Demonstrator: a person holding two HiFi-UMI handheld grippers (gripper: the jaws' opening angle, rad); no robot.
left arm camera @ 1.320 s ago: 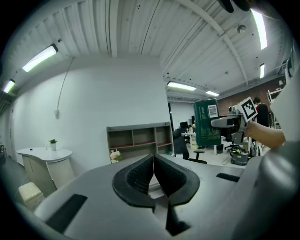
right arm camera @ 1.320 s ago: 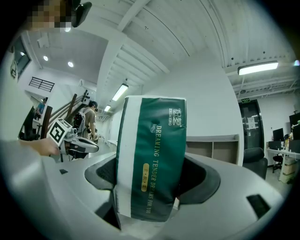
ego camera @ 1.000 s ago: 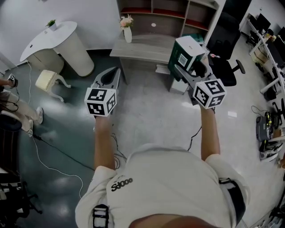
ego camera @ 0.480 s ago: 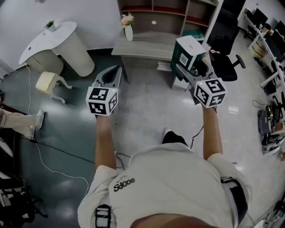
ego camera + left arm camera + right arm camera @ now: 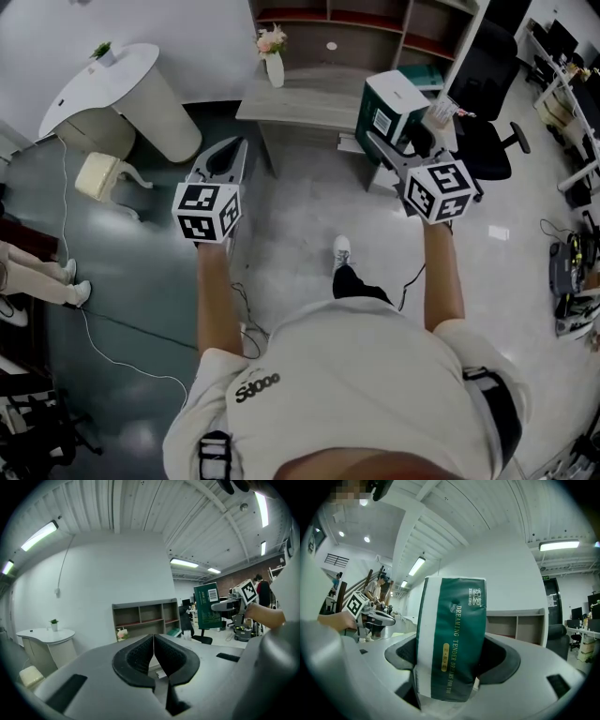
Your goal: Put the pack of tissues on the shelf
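Note:
A green and white pack of tissues (image 5: 394, 111) (image 5: 452, 637) stands upright between the jaws of my right gripper (image 5: 398, 141) (image 5: 450, 660), which is shut on it. The same pack (image 5: 207, 605) shows at the right in the left gripper view. My left gripper (image 5: 223, 161) (image 5: 153, 658) is held out at the left with its jaws pressed together and nothing in them. The grey shelf (image 5: 361, 33) (image 5: 146, 618) with open compartments stands ahead against the wall, behind a low grey table (image 5: 300, 98).
A white vase of flowers (image 5: 273, 58) stands on the low table's left end. A black office chair (image 5: 487, 103) is at the right, a white rounded counter (image 5: 122, 98) and a cream stool (image 5: 103, 173) at the left. A cable (image 5: 112, 328) runs across the floor.
The person has stepped forward, one foot now showing ahead on the floor. Both grippers and the tissue pack have come nearer to the table and shelf.

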